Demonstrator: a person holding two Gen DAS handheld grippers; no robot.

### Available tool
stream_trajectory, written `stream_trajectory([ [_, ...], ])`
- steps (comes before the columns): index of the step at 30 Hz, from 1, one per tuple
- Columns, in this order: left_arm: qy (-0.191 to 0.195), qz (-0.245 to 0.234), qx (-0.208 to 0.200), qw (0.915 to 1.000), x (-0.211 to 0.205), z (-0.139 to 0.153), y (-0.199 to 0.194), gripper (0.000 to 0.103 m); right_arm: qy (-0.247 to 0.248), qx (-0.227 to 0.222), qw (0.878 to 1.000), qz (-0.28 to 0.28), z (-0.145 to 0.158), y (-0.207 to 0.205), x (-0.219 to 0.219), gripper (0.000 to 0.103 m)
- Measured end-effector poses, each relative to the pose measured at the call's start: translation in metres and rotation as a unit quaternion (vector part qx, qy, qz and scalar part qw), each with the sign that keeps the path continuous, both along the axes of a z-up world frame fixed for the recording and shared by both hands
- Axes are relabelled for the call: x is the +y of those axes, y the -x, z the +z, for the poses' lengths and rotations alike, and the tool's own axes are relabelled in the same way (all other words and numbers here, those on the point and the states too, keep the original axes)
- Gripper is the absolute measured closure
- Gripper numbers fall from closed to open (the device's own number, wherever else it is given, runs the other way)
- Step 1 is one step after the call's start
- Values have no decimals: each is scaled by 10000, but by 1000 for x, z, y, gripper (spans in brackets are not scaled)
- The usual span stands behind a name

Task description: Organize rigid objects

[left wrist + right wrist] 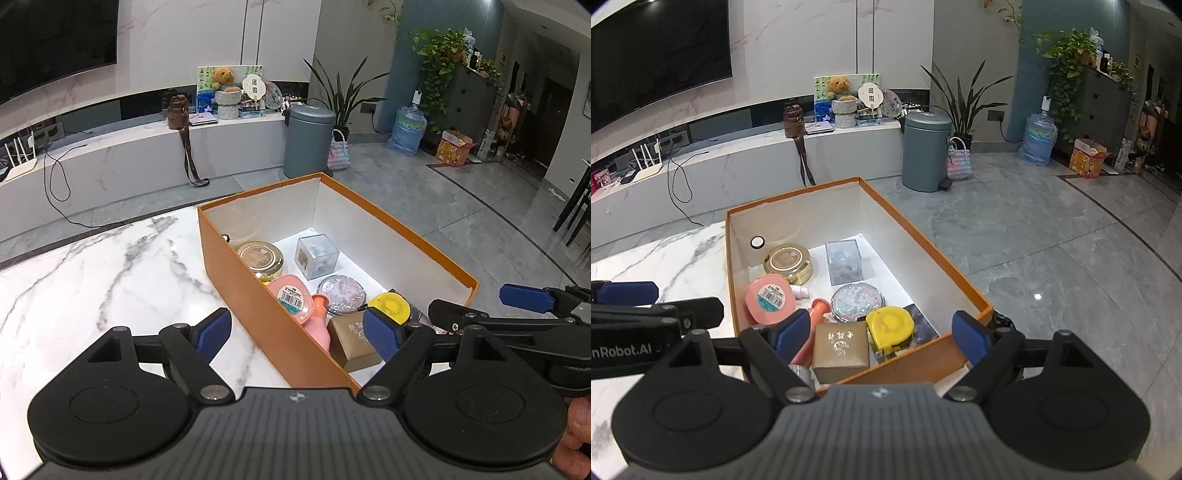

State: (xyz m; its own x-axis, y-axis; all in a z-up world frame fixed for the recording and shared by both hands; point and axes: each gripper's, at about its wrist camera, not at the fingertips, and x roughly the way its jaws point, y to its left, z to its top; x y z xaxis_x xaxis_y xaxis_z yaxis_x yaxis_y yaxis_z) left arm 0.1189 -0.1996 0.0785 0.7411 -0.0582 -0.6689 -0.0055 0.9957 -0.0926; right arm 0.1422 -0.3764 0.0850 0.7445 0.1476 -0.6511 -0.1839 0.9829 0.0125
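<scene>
Orange box (967,284) holds yellow tape measure (891,325); gold tin (788,261).

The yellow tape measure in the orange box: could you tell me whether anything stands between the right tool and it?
Yes, partly. The box's near wall rises in front of the yellow tape measure, so a level approach by the right tool is blocked. From above, nothing visible covers it, though the brown gift box sits close on its left.
</scene>
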Motion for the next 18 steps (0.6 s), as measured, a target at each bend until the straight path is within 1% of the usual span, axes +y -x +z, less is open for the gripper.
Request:
stream_trajectory([
  [5,2,0,4,10000,1,0,1,8,112,-19,9999,-34,-1,1,6,20],
  [18,-6,-9,3,10000,-1,-2,1,8,156,-8,9998,-76,-1,2,6,20],
])
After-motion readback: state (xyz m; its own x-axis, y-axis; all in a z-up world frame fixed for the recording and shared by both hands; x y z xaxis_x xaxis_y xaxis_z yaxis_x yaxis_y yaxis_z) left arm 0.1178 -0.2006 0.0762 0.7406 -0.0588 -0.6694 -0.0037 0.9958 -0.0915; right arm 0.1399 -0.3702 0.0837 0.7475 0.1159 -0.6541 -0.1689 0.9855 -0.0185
